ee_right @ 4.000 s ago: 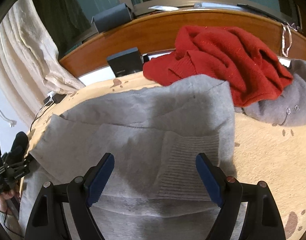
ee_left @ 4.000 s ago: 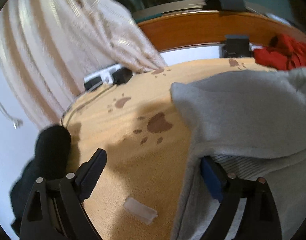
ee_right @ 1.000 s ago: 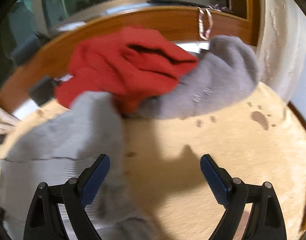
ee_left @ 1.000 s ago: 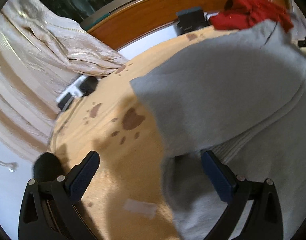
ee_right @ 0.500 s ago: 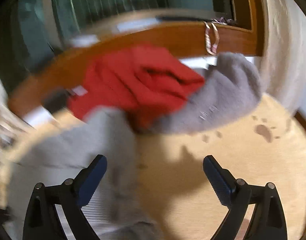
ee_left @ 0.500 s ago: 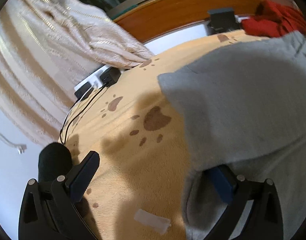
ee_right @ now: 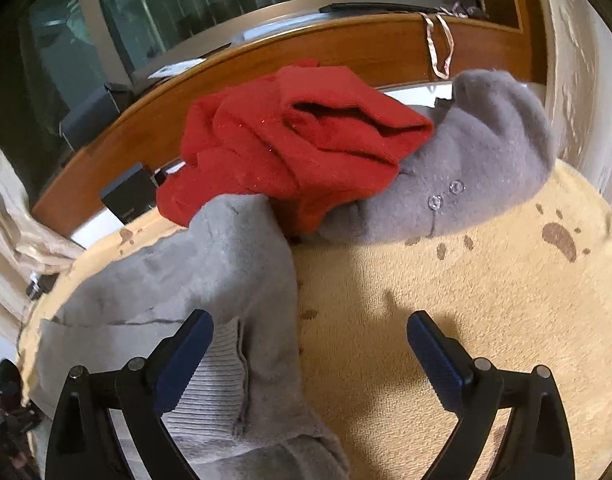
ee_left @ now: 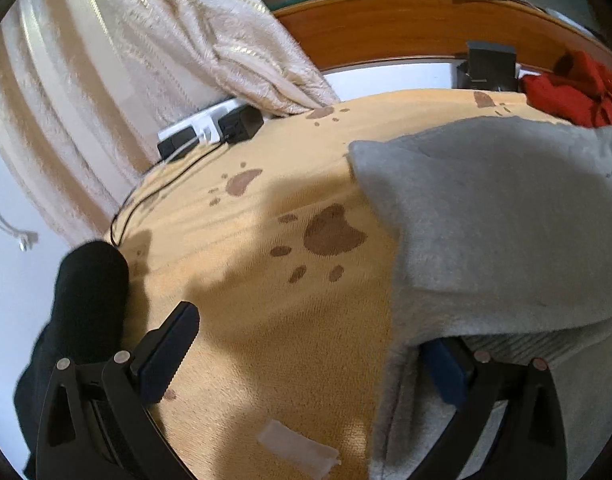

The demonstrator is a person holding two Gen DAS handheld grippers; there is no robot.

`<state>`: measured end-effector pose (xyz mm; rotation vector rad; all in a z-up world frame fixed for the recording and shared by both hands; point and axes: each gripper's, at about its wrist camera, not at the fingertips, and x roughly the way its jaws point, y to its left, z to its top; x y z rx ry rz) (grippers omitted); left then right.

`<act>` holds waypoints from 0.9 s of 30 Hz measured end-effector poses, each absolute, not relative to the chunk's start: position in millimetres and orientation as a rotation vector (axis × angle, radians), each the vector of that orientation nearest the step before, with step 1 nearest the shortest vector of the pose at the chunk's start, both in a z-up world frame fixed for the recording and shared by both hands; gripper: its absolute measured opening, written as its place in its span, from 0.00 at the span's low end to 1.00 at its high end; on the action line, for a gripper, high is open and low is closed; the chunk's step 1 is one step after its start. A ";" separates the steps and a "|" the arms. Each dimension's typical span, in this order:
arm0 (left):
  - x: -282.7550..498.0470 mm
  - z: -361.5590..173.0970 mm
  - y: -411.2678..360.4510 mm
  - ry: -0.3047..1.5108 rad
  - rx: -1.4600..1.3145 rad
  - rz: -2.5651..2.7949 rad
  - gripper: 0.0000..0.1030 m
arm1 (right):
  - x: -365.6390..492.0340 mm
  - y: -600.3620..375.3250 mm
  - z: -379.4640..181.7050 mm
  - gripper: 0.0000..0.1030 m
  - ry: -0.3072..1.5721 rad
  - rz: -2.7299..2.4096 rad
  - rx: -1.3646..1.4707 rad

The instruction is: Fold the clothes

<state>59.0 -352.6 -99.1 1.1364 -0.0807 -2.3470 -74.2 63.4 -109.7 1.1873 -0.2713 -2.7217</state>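
The grey sweater (ee_left: pixel 505 216) lies spread on the paw-print blanket (ee_left: pixel 266 280), and everything else is best placed against it. Only the left wrist view shows the cream curtain (ee_left: pixel 166 48) and the charger plugs (ee_left: pixel 226 126) beyond the sweater's far left corner, plus a black sleeve (ee_left: pixel 86 292) off to its left. Only the right wrist view shows the red sweater (ee_right: pixel 290 148) heaped on a darker grey garment (ee_right: pixel 485 168) just behind the sweater's far end. The left gripper (ee_left: pixel 306 356) is spread wide, its right finger tucked under the sweater's folded edge and mostly hidden. The right gripper (ee_right: pixel 309 356) is also spread wide, gripping nothing, straddling the sweater's right edge. A second ago the left gripper sat clear of that fold.
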 end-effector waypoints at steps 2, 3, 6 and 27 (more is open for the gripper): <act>61.0 -99.4 -357.7 -0.032 1.142 -2.353 1.00 | -75.0 56.6 -111.4 0.96 -0.207 -2.724 1.193; 62.3 -99.6 -360.9 0.002 1.145 -2.358 1.00 | -73.9 53.8 -111.1 0.97 -0.180 -2.724 1.186; 67.0 -101.5 -374.9 0.158 1.157 -2.384 1.00 | -72.1 44.3 -111.5 0.96 -0.096 -2.720 1.171; 76.6 -94.9 -361.5 -0.108 1.212 -2.384 1.00 | -59.0 16.2 -107.1 0.99 0.060 -2.692 1.091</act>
